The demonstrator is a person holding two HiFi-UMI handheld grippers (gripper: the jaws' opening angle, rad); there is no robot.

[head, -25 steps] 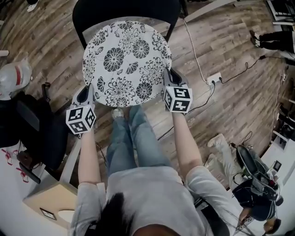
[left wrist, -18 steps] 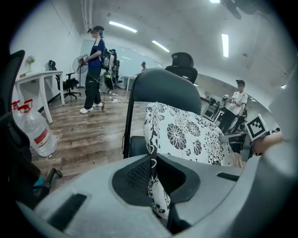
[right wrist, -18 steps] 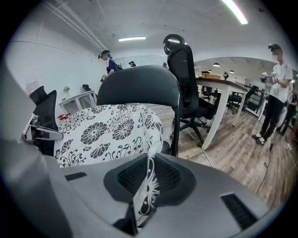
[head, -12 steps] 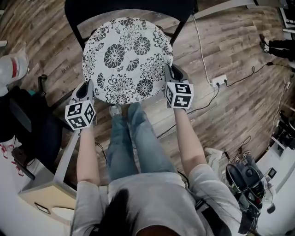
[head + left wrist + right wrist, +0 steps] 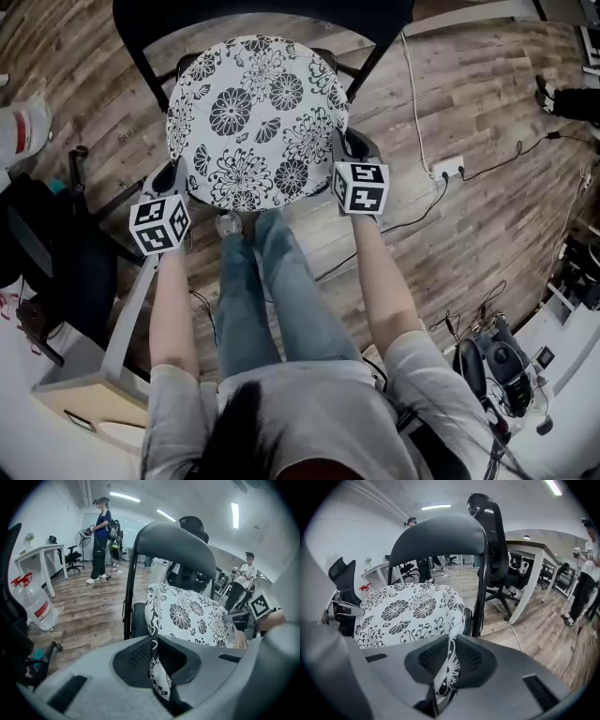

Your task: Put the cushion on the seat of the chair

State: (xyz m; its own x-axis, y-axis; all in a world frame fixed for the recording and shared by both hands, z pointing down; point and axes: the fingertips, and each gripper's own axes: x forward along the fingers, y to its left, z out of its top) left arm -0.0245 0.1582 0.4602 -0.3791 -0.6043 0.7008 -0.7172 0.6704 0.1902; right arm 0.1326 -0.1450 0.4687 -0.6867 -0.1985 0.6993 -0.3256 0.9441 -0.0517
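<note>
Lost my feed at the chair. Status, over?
Left gripper, right gripper: both shut on cushion edges. Cushion held over chair seat, not released. Nothing seen in the way.

Printed cloth cushion point(image 5: 255, 117), wood-plank floor point(image 5: 469, 103)

Backrest point(image 5: 262, 14) behind cushion point(image 5: 258, 122); open floor point(image 5: 459, 94) seemingly alongside.

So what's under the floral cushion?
The black chair seat, only its edge showing past the cushion. The rest is covered; whether the cushion rests on it is unclear.
</note>
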